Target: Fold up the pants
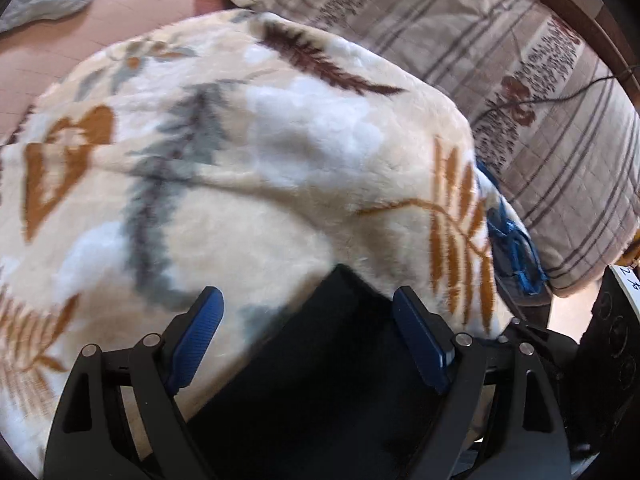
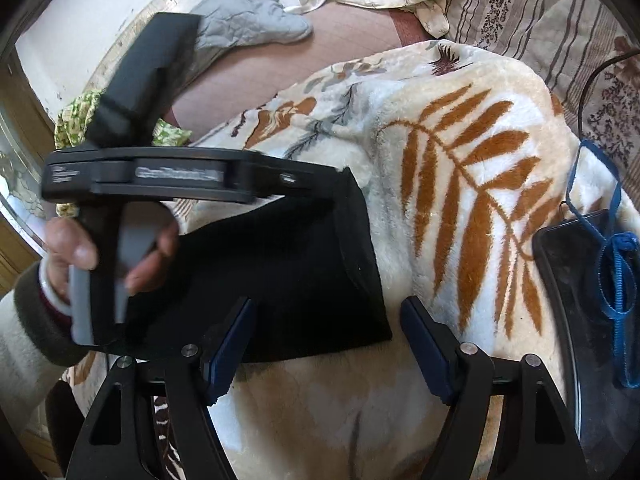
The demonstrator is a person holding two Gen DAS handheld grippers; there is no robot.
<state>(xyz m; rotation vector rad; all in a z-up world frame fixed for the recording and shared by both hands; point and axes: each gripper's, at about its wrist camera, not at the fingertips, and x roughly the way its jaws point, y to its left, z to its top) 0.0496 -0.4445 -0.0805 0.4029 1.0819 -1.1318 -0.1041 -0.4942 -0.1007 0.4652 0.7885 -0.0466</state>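
A bed (image 2: pixel 560 20) with striped bedding carries a fleecy blanket (image 1: pixel 248 168) patterned with leaves. On the blanket lie the black pants (image 2: pixel 288 272), folded into a compact rectangle. A dark tablet (image 2: pixel 576 288) with a blue cord (image 2: pixel 616 280) rests at the blanket's edge. The left gripper (image 1: pixel 308 320) hovers over the pants, jaws wide, holding nothing. The right gripper (image 2: pixel 326 332) sits at the pants' near edge, jaws also wide and empty.

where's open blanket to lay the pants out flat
Free: the fleece blanket between the black pants and the dark tray with its blue cord, and the strip below the pants. Crowded: left side, where the left tongs sit over the pants.
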